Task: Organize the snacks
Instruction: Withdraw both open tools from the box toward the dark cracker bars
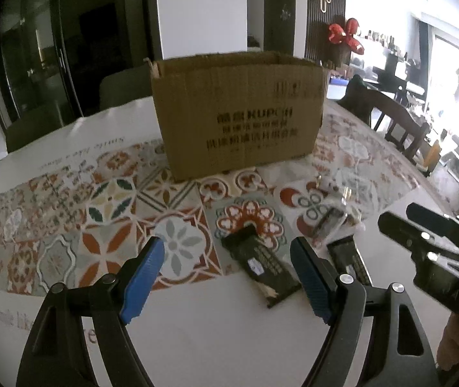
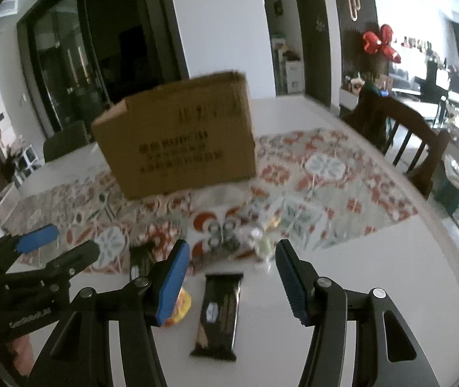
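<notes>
Both claws hang over the near edge of the table, jaws apart, nothing between the pads. The right gripper (image 2: 232,277) is angled down with a dark snack bar (image 2: 218,314) lying flat on the bare white tabletop just below its gap, which looks like a line-up for a straight pinch across the wrapper. Tucked behind its left finger is a yellow packet (image 2: 181,306), mostly hidden.

The left gripper (image 1: 228,277) spreads wider, and a second dark bar (image 1: 261,267) sits just inside its right finger, skewed, half on the patterned mat (image 1: 116,200). A third dark bar (image 1: 348,261) shows just past that finger, with a clear crinkly wrapper (image 1: 342,213) further out.

Straight ahead stands the cardboard box (image 1: 239,113), top open, presumably where the snacks go. It stands well apart from the bars with open mat between. The real squeeze, I'd say, is the two grippers working side by side over closely spaced packets. Dark wooden chairs (image 2: 403,135) sit off the right edge.
</notes>
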Motion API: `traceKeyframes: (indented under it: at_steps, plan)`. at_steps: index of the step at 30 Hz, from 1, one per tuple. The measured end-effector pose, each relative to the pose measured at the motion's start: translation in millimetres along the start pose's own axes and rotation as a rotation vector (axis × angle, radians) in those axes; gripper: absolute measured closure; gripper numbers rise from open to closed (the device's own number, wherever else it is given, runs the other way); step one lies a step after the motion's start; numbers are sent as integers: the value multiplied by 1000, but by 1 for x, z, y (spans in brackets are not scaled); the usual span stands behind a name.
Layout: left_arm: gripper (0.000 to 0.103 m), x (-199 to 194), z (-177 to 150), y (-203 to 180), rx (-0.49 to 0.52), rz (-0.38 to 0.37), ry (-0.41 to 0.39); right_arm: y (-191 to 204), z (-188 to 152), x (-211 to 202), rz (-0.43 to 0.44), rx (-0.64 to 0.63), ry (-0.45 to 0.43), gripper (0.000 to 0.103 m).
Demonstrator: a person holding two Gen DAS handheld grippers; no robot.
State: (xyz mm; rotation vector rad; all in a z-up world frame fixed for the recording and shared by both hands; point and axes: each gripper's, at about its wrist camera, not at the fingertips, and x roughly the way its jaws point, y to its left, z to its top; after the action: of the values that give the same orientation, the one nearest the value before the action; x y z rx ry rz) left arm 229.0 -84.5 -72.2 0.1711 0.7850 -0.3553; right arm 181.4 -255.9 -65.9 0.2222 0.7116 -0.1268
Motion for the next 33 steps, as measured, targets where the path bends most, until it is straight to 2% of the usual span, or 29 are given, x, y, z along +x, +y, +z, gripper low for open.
traceKeyframes:
  at_steps: [8,15,33]
  plan:
    - [23,24,-13,-6,-8,-35,85,1,-24,18,5,-3,92,46]
    - [23,47,-18,-10,-22,-43,140,1,-34,27,10,7,133,46]
    - [23,66,-21,-13,-16,-1,162,0,-42,48,16,24,194,47]
